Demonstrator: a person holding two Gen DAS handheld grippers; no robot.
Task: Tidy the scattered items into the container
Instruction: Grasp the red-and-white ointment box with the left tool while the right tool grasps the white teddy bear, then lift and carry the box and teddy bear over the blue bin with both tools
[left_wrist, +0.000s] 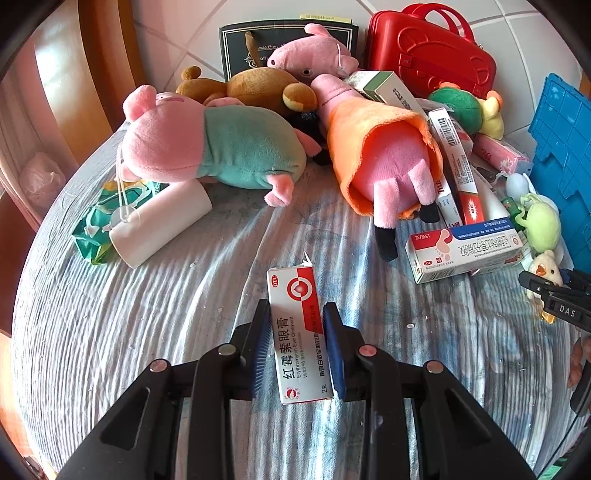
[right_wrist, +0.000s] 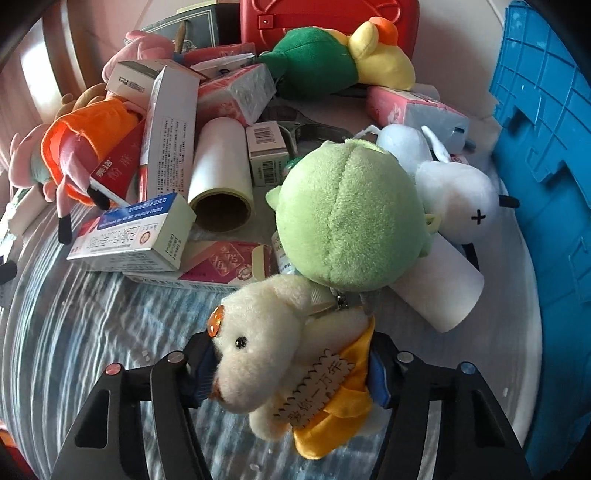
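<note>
Left tool (left_wrist: 297, 343), closed on a red-and-white ointment box (left_wrist: 300, 334) held above the streaked blue-grey counter (left_wrist: 184, 295), clear of the plush pile. Right tool (right_wrist: 291, 363), its pads set against both flanks of a cream plush dog (right_wrist: 266, 350) in a yellow garment, just below a green plush ball (right_wrist: 347, 218). The blue container (right_wrist: 546, 155) stands at the right edge, beside the scattered boxes and toys.

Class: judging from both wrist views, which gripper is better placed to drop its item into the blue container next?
Right: its gripper holds the cream plush beside the blue container.
</note>
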